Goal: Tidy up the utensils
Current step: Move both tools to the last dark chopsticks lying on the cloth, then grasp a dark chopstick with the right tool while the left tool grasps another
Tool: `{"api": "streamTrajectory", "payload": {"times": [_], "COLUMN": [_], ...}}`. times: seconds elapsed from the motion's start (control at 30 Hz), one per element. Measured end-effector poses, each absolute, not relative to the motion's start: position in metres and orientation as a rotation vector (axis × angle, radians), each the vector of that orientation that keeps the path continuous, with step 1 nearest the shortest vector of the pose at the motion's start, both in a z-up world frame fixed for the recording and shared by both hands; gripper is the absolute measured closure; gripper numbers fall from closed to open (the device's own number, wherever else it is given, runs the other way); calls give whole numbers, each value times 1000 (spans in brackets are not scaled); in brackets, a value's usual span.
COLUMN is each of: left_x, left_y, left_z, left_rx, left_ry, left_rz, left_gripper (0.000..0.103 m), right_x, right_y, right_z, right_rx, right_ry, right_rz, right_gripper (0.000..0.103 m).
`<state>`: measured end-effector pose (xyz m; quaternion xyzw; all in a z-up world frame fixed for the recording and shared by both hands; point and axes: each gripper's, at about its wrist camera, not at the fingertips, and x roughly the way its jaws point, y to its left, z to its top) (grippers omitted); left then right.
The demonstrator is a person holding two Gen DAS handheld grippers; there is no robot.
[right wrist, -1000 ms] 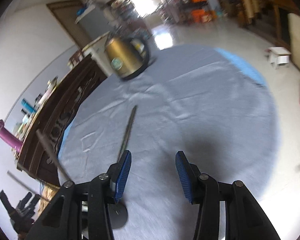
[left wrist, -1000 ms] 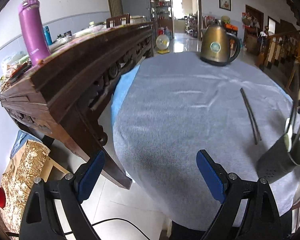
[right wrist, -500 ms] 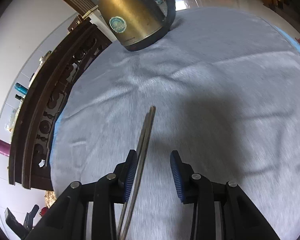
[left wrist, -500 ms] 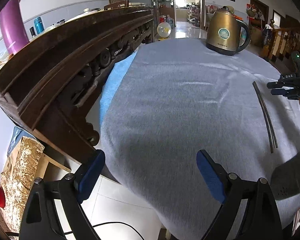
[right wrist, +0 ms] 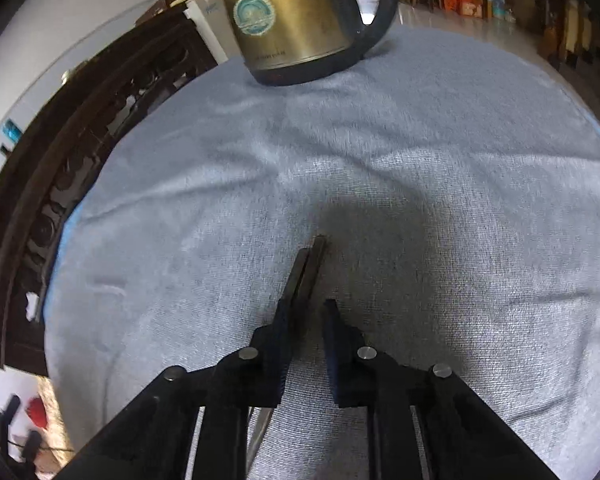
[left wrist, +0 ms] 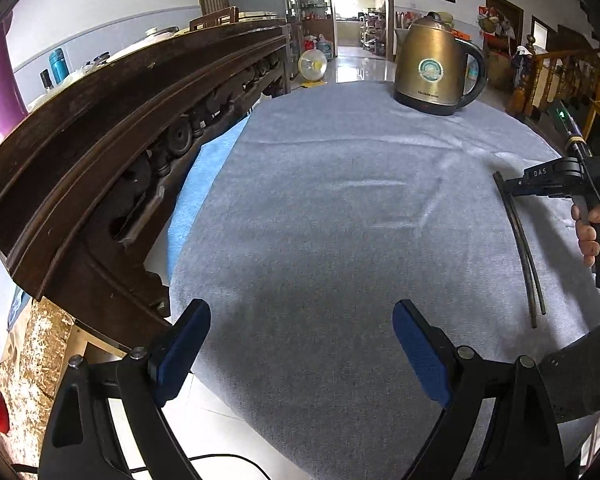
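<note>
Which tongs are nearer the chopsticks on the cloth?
Right. The right tongs straddle the chopsticks near their far end; the left tongs sit open at the table's near edge, well left of them.

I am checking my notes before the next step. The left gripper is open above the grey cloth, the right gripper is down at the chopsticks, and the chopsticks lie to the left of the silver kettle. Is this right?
One detail is wrong: the kettle is brass-gold, not silver, as the left wrist view shows. The rest stands: left gripper open above the grey cloth, right gripper down at the chopsticks.
</note>
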<state>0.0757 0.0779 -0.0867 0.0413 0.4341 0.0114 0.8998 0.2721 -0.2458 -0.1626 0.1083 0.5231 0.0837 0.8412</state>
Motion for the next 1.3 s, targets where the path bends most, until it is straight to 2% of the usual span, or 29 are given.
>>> {"api": "streamTrajectory", "payload": {"times": [0.37, 0.57, 0.6, 0.63, 0.73, 1.03, 1.1, 1.3], "left_x": [78, 91, 96, 103, 129, 242, 254, 278], "left_y": [77, 60, 56, 51, 37, -62, -83, -144], "left_z": [-86, -69, -67, -65, -62, -87, -95, -110], "left_rx": [70, 106, 111, 116, 128, 63, 64, 154], "left_ry": [901, 840, 833, 826, 822, 1013, 1048, 1131], "left_rz": [17, -22, -34, -57, -131, -458, -485, -547], "left_gripper": [10, 10, 10, 10, 10, 11, 21, 24], "right_x": [274, 294, 296, 297, 291, 241, 234, 224], "right_y": [-258, -249, -246, -245, -250, -295, -301, -313], "right_z": [-161, -159, -159, -158, -156, -158, -159, -159], "right_rx": [238, 221, 199, 176, 163, 185, 197, 251], "right_ry": [1150, 1171, 1173, 1177, 1173, 1174, 1186, 1226], "right_rz": [102, 45, 41, 38, 40, 53, 66, 82], "right_gripper": [86, 85, 86, 92, 95, 96, 96, 96]}}
